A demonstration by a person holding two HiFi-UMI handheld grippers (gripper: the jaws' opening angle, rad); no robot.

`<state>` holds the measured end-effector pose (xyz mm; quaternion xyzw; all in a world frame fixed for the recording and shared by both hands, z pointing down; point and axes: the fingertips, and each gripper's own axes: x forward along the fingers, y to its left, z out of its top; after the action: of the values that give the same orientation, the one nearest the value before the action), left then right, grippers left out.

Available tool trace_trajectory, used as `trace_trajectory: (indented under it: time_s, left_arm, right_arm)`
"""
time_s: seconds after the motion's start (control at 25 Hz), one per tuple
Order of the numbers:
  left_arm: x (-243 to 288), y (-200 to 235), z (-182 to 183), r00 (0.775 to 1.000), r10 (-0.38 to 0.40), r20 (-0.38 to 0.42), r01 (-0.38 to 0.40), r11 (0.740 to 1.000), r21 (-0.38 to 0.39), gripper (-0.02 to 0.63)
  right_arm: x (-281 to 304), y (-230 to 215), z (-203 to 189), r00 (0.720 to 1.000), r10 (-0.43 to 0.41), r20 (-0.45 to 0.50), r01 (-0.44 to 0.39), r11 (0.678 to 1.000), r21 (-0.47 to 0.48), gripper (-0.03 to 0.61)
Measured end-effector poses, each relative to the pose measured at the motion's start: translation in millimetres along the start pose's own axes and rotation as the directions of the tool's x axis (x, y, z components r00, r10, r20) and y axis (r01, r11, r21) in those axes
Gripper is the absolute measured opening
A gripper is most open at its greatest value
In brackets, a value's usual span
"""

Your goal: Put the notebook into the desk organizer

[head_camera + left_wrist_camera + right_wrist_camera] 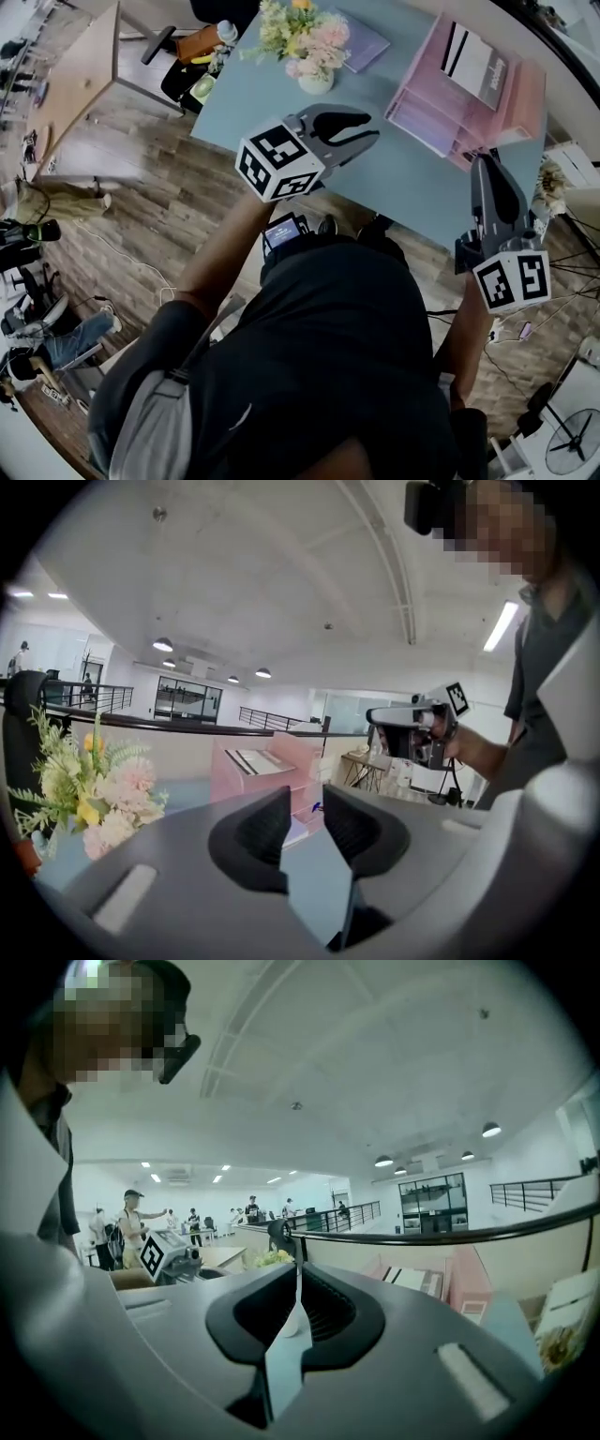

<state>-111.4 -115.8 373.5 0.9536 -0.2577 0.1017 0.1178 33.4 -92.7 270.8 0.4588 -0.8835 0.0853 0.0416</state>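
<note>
A purple notebook (364, 42) lies flat at the far side of the blue table (394, 178), beside the flower vase. The pink desk organizer (441, 103) (265, 767) (424, 1281) stands at the far right of the table and holds a white and dark booklet (475, 62). My left gripper (373, 128) (307, 810) hovers over the table's middle, open, nothing between its jaws. My right gripper (486, 159) (298, 1274) is held near the organizer's front corner, shut and empty. Each gripper shows in the other's view, the right gripper (412, 729) and the left gripper (165, 1254).
A white vase of pink and yellow flowers (305, 42) (94, 794) stands at the table's far edge. A wooden desk (80, 70) and a chair with an orange bag (192, 47) are to the left. Cables trail on the wood floor (112, 244).
</note>
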Motion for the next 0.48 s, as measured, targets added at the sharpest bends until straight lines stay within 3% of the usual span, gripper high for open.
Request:
trace_trajectory:
  time_s: [0.2,0.48]
  left_arm:
    - [-11,-18,18,1.0,-0.017,0.026,0.015,0.998,0.061,0.16]
    - [-22,-38,29,0.998,-0.036,0.051,0.031,0.996,0.088,0.16]
  right_arm:
    - [-9,14,12,1.0,0.0,0.0,0.0,0.996,-0.093,0.018]
    - [-21,17,16,0.999,-0.039,0.013,0.04,0.993,-0.113,0.018]
